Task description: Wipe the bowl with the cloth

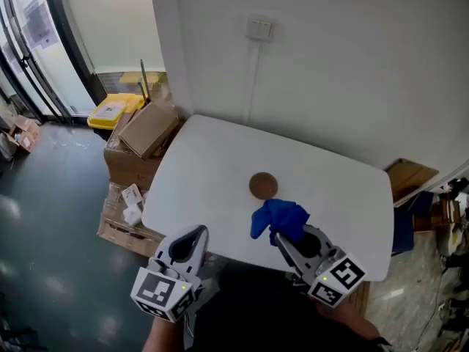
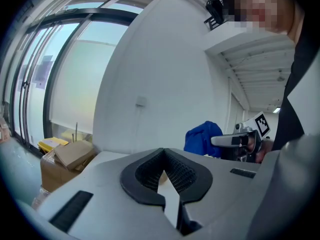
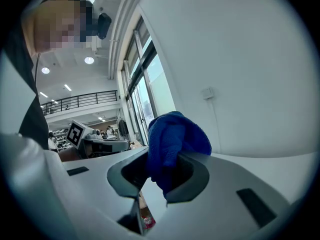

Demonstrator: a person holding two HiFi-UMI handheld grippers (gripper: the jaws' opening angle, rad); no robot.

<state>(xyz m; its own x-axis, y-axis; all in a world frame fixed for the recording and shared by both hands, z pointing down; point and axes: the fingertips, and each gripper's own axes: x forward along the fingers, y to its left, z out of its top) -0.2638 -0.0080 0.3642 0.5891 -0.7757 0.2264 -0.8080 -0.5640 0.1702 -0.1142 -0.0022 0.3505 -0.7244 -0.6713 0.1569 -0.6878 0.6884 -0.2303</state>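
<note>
A small brown bowl (image 1: 263, 185) stands near the middle of the white table (image 1: 205, 174). Just in front of it a bunched blue cloth (image 1: 281, 218) hangs off the table surface, and my right gripper (image 1: 284, 239) is shut on it. In the right gripper view the cloth (image 3: 172, 139) bulges up out of the closed jaws of that gripper (image 3: 167, 176). My left gripper (image 1: 192, 235) hovers by the table's front left edge with its jaws shut and nothing in them. From the left gripper view the left gripper (image 2: 165, 176) is shut, and the cloth (image 2: 202, 138) shows off to the right.
Cardboard boxes (image 1: 146, 130) and a yellow bin (image 1: 113, 110) crowd the floor left of the table. More cardboard (image 1: 410, 176) leans at the right. A wall with a switch plate (image 1: 259, 27) runs behind the table. Glass doors (image 1: 29, 42) stand at far left.
</note>
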